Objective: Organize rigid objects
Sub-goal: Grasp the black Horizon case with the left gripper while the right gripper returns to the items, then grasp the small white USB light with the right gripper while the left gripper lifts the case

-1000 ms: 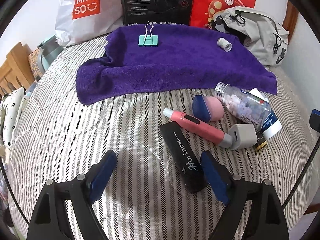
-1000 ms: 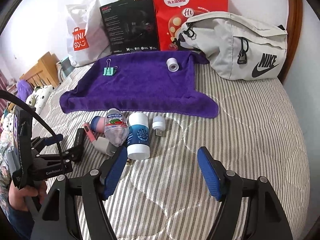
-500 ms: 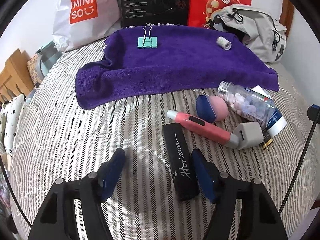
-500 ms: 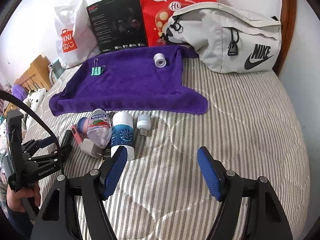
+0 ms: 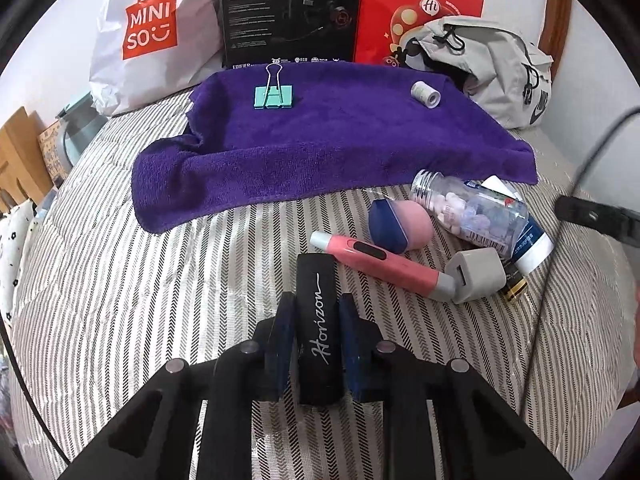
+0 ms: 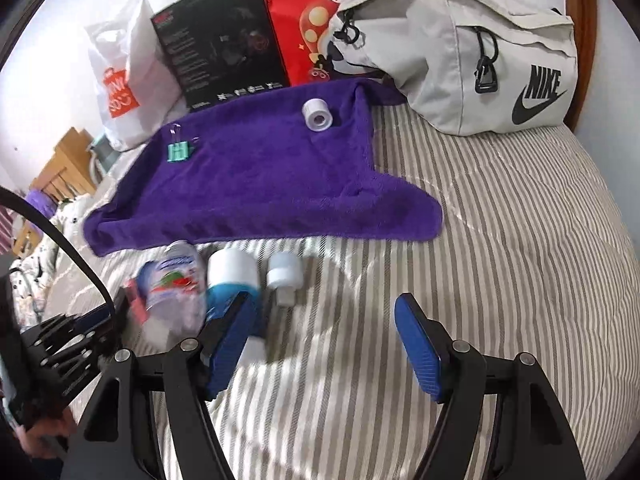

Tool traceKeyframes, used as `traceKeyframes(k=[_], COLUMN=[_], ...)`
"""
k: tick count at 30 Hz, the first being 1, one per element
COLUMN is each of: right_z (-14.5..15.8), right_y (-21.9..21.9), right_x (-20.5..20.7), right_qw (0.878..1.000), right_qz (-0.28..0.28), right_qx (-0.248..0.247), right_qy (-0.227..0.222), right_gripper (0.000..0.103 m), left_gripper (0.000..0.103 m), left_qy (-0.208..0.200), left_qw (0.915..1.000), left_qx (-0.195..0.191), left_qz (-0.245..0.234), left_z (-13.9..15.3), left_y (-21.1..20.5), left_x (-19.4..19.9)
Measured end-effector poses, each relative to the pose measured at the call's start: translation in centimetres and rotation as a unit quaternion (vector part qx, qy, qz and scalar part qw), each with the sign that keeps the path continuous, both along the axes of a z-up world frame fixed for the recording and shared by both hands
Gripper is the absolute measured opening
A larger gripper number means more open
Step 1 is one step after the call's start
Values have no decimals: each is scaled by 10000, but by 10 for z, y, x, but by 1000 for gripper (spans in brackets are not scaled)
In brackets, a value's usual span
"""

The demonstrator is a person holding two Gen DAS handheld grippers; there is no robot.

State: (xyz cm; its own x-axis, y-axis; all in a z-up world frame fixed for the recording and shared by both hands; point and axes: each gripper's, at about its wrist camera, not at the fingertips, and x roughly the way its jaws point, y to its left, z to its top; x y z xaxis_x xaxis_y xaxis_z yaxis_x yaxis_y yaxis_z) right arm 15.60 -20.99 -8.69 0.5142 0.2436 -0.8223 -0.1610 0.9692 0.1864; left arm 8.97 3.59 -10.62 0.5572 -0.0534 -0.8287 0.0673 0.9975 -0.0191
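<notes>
- Where the striped quilt point(image 5: 120, 300) covers the bed, a plush purple towel point(image 5: 320, 140) lies at the far side, bearing a teal binder clip point(image 5: 274, 96) and a small white roll point(image 5: 425, 95).
- Left gripper point(image 5: 316, 344): blue pads clamped on the black case point(image 5: 318, 320), a smooth matte bar whose long axis runs near-to-far along the fingers.
- Right gripper point(image 6: 320, 340): jaws wide apart, empty, near the blurred bottles.
- Loose clutter lies just right of the case: pink pen point(image 5: 376, 266), grey charger point(image 5: 476, 274).
</notes>
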Motion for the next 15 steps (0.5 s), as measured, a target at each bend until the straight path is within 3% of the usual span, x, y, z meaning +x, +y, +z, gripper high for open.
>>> traceKeyframes(k=[7, 15], right_z=[-12, -25], right_y=[15, 29], right_x=[20, 35], right_qw=[9995, 9975], right_qz=[255, 513], right_qx=[-178, -463], right_qy=[31, 130], right_gripper=[69, 43], left_gripper=[21, 21], left_qy=[4, 15], left_qw=[10000, 10000], left_qx=[-22, 1], left_qz=[-8, -14], left_z=[0, 0], left_y=[2, 1], left_x=[0, 3])
